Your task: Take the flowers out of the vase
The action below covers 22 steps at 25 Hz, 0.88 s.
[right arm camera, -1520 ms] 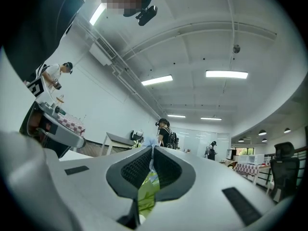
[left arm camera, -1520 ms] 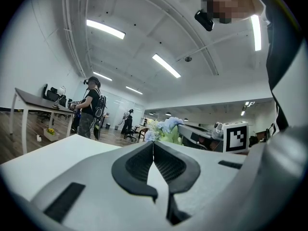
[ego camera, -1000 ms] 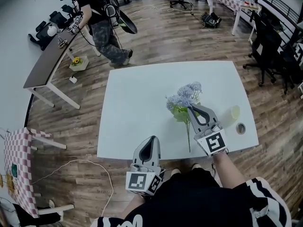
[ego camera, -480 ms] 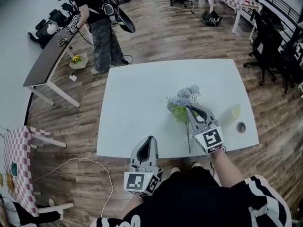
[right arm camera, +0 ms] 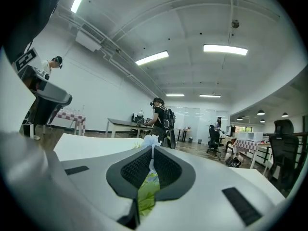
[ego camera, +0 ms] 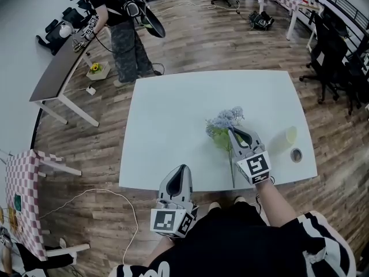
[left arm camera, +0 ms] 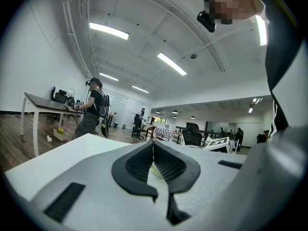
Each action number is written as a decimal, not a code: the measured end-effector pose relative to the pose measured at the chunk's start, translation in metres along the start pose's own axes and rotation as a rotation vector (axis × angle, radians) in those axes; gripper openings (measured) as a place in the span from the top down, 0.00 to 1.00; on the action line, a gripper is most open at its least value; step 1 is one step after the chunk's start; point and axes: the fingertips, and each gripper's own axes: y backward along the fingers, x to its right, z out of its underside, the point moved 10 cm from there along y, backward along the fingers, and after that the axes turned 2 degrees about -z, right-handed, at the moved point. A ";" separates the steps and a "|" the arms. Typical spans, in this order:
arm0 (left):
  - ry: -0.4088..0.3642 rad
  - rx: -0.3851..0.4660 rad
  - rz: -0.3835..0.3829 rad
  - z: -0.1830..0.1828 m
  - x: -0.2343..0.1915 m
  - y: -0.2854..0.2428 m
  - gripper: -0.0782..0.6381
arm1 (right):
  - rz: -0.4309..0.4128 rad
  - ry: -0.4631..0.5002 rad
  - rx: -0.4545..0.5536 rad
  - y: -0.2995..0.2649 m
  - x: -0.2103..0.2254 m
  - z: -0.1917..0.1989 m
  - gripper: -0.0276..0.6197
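Here we list, working out from the right claw [ego camera: 232,130] [right arm camera: 153,148].

- Right claw: jaws closed on the flowers [ego camera: 226,120] [right arm camera: 148,141], with green leaf and stem pinched between the pads. The pale blue heads stick out past the tips, and the thin stem trails back towards the desk's near edge.
- Flowers: over the near right part of the desk [ego camera: 173,114]. We cannot tell whether they rest on it.
- Yellowish vessel [ego camera: 286,136]: on the desk's right side, near the flowers but clear of them, with nothing in it.
- Small dark round item [ego camera: 296,154]: on the desk just beside the vessel, closer to the near edge.
- Left claw [ego camera: 183,167] [left arm camera: 153,143]: jaws pressed together on nothing, held just off the desk's near edge.
- Person [ego camera: 124,27]: standing on the wooden floor beyond the desk's far left corner.
- Dark table [ego camera: 57,74]: left of the desk, beside that person.
- Checked-cloth table [ego camera: 23,195]: further left of the desk.
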 end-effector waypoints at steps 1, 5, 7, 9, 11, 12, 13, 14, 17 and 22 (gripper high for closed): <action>0.000 0.000 -0.002 0.000 0.000 0.000 0.88 | -0.001 -0.008 0.000 -0.001 -0.001 0.002 0.92; 0.002 0.005 -0.008 0.000 -0.003 0.004 0.88 | 0.002 -0.043 -0.006 -0.004 -0.004 0.009 0.92; 0.002 0.008 -0.010 0.000 -0.004 0.005 0.88 | -0.002 -0.055 -0.009 -0.005 -0.005 0.011 0.92; -0.001 0.007 -0.007 0.000 -0.005 0.006 0.88 | -0.011 -0.063 -0.020 -0.007 -0.008 0.014 0.92; 0.003 0.007 -0.011 0.000 -0.007 0.007 0.88 | -0.020 -0.079 -0.035 -0.010 -0.010 0.016 0.92; 0.007 0.007 -0.015 0.001 -0.008 0.008 0.88 | -0.023 -0.089 -0.041 -0.011 -0.011 0.018 0.92; 0.008 0.007 -0.017 0.001 -0.008 0.008 0.88 | -0.024 -0.099 -0.045 -0.012 -0.012 0.019 0.92; 0.009 0.006 -0.018 0.001 -0.008 0.009 0.88 | -0.024 -0.110 -0.048 -0.013 -0.013 0.021 0.92; 0.009 0.007 -0.018 0.000 -0.008 0.010 0.88 | -0.015 -0.139 -0.056 -0.014 -0.014 0.023 0.92; 0.013 0.008 -0.015 0.001 -0.009 0.010 0.88 | -0.023 -0.179 -0.051 -0.015 -0.014 0.027 0.92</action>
